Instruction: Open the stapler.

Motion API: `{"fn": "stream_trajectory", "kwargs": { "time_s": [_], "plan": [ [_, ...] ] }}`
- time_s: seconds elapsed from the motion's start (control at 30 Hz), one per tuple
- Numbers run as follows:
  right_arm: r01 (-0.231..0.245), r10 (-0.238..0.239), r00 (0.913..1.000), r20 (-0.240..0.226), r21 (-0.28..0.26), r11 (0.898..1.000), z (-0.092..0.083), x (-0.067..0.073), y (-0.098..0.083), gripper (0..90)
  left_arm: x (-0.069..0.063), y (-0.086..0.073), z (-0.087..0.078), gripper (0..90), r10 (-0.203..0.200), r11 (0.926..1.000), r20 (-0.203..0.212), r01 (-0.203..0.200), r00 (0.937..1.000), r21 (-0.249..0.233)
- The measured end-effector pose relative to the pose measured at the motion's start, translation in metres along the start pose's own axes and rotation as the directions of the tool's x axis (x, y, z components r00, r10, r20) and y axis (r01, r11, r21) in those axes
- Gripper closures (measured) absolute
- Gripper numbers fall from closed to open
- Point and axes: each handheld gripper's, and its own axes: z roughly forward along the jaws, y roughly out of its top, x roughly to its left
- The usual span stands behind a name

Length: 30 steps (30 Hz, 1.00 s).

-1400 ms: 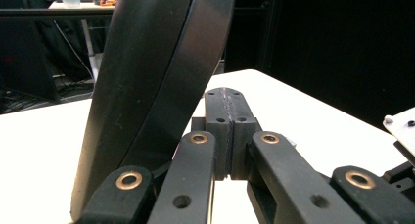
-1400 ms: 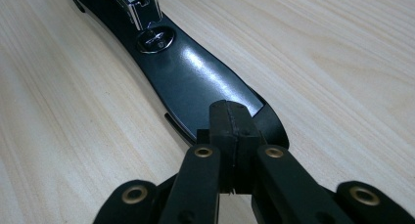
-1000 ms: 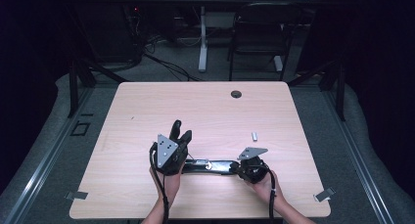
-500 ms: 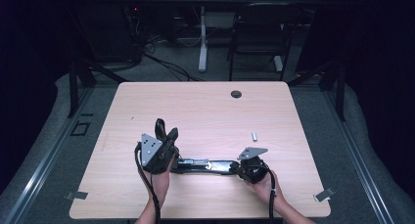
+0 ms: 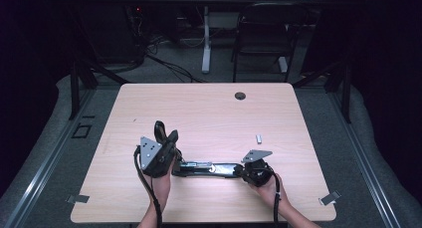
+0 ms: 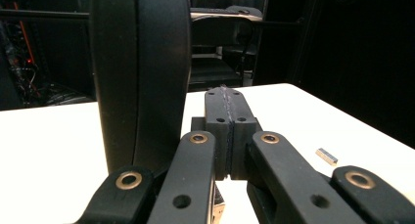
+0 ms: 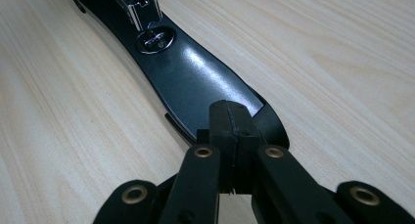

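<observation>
Your stapler (image 5: 209,169): black, glossy, opened out flat on light wooden table (image 5: 209,113), near front edge, lying crosswise between your hands. Metal magazine (image 7: 142,4) faced up along base; silver pivot fitting (image 7: 155,40) beside it. One arm (image 6: 139,77) stood upright at left end, rounded tip on top.

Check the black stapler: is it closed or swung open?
Swung open. The stapler lies flat with its metal staple channel exposed; its top arm stands up beside the left gripper. The right gripper presses its end.

My table (image 7: 342,48) is pale wood-grain laminate, smooth; the stapler (image 7: 195,87) is glossy black with shiny metal fittings; my jaws look matt black plastic.
</observation>
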Motion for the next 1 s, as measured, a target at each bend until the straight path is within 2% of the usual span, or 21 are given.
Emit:
{"fn": "stream_trajectory", "kwargs": {
  "time_s": [0.23,0.67,0.73,0.77,0.83,0.87,0.93,1.0],
  "plan": [
    [0.000,0.000,1.0000,-0.002,-0.001,1.000,0.000,0.000,0.000,90.0,0.004,-0.007,-0.001,90.0,-0.028,0.9996,-0.012,0.028,0.9995,0.010],
    [-0.001,0.001,1.0000,-0.001,0.000,1.000,0.000,0.000,0.000,90.0,0.012,-0.013,-0.005,90.0,-0.043,0.9989,-0.045,0.044,0.9981,0.018],
    [-0.002,0.002,1.0000,0.001,-0.001,1.000,0.000,0.000,0.000,90.0,0.017,-0.017,-0.006,90.0,-0.068,0.9969,-0.059,0.071,0.9959,0.035],
    [-0.002,0.002,1.0000,0.001,-0.001,1.000,0.000,0.000,0.000,90.0,0.017,-0.017,-0.006,90.0,-0.068,0.9969,-0.059,0.071,0.9959,0.035],
    [-0.006,0.006,1.0000,-0.001,-0.002,1.000,0.000,0.000,0.000,90.0,0.026,-0.020,-0.008,90.0,-0.096,0.9943,-0.079,0.100,0.9922,0.037],
    [-0.006,0.006,1.0000,-0.001,-0.002,1.000,0.000,0.000,0.000,90.0,0.026,-0.020,-0.008,90.0,-0.096,0.9943,-0.079,0.100,0.9922,0.037],
    [-0.005,0.005,1.0000,-0.001,0.003,1.000,0.000,0.000,0.000,90.0,0.033,-0.024,-0.009,90.0,-0.128,0.9905,-0.098,0.132,0.9869,0.037],
    [-0.003,0.003,1.0000,0.001,0.005,1.000,0.000,0.001,0.000,90.0,0.036,-0.025,-0.010,90.0,-0.135,0.9895,-0.101,0.139,0.9857,0.038]
  ]
}}
